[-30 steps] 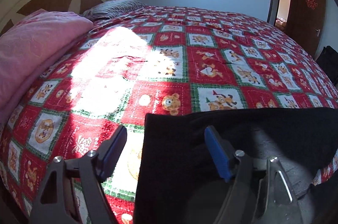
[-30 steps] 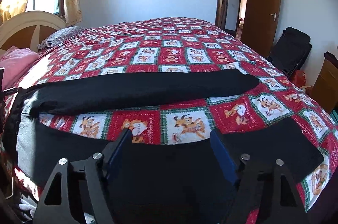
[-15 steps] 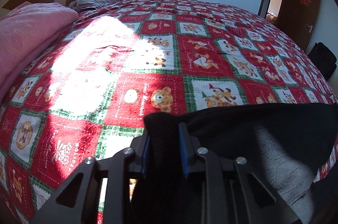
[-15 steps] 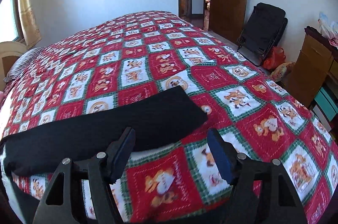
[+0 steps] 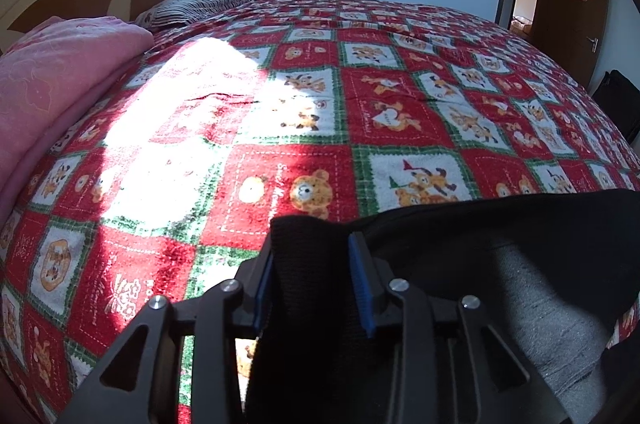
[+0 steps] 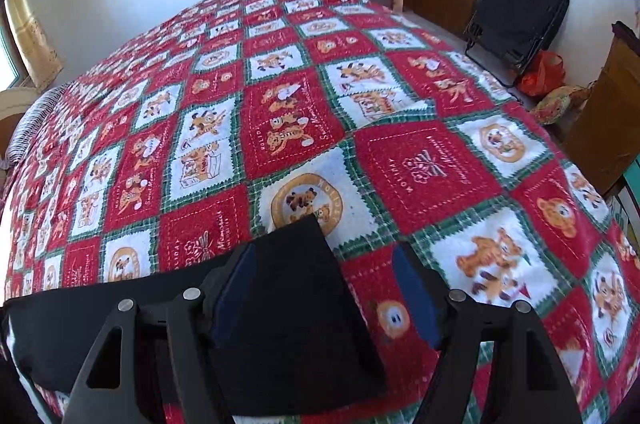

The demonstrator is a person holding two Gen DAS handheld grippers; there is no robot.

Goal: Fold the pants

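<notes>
Step in hand: grasping pants (image 5: 460,264) ends on bedspread (image 5: 380,112). My left gripper (image 5: 316,276) has waistband corner bunched between pads, jaws just eased wider, grip looks slack. My right gripper (image 6: 320,298) spread, leg cuff (image 6: 296,264) between pads, untouched. Next: close both firmly.

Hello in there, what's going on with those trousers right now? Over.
Left gripper at the waistband, jaws just eased wider, cloth between them. Right gripper open over the leg end. Pants flat on the bed. Nothing in the way.
</notes>
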